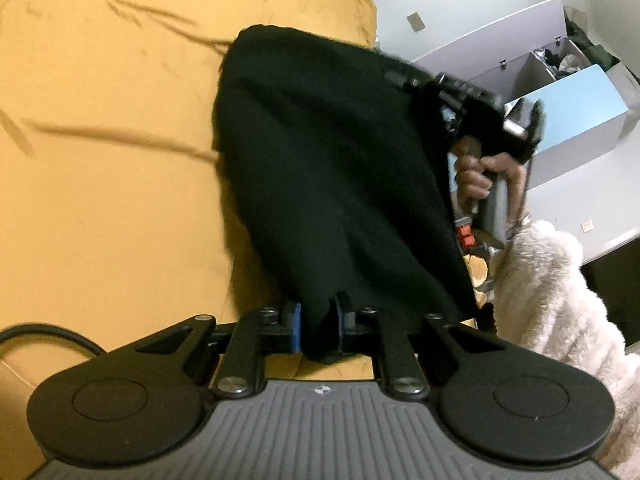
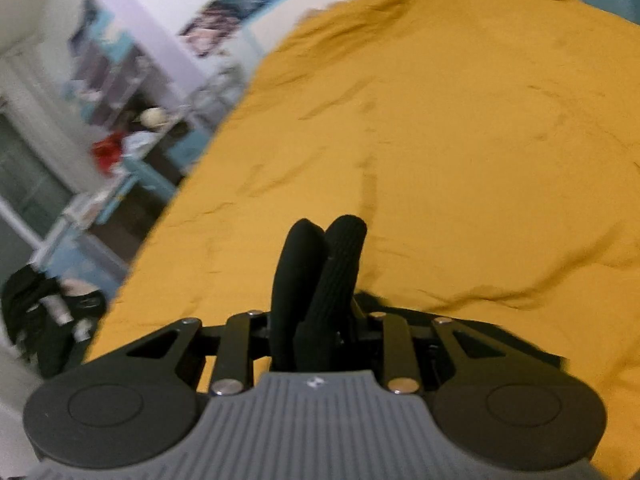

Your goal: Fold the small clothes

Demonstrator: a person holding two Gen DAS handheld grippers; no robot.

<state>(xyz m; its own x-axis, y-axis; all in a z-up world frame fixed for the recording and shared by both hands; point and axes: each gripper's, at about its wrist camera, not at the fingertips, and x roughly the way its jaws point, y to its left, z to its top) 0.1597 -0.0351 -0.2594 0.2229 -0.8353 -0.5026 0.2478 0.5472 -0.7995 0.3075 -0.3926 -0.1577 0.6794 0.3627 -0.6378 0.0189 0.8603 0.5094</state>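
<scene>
A small black garment [image 1: 328,176] hangs stretched in the air over the mustard-yellow bed cover [image 1: 112,152]. My left gripper [image 1: 318,322] is shut on its near corner, the cloth bunched between the blue pads [image 1: 295,320]. My right gripper [image 1: 404,78] shows in the left wrist view, held by a hand, at the garment's far corner. In the right wrist view my right gripper [image 2: 320,312] is shut on two folds of ribbed black cloth [image 2: 320,280] that stick up between the fingers, above the yellow cover [image 2: 460,140].
A fluffy white blanket [image 1: 560,312] lies to the right of the bed. White and blue storage boxes [image 1: 568,104] stand by the wall. Shelves with clutter [image 2: 120,120] and a dark bag [image 2: 44,312] lie left of the bed edge.
</scene>
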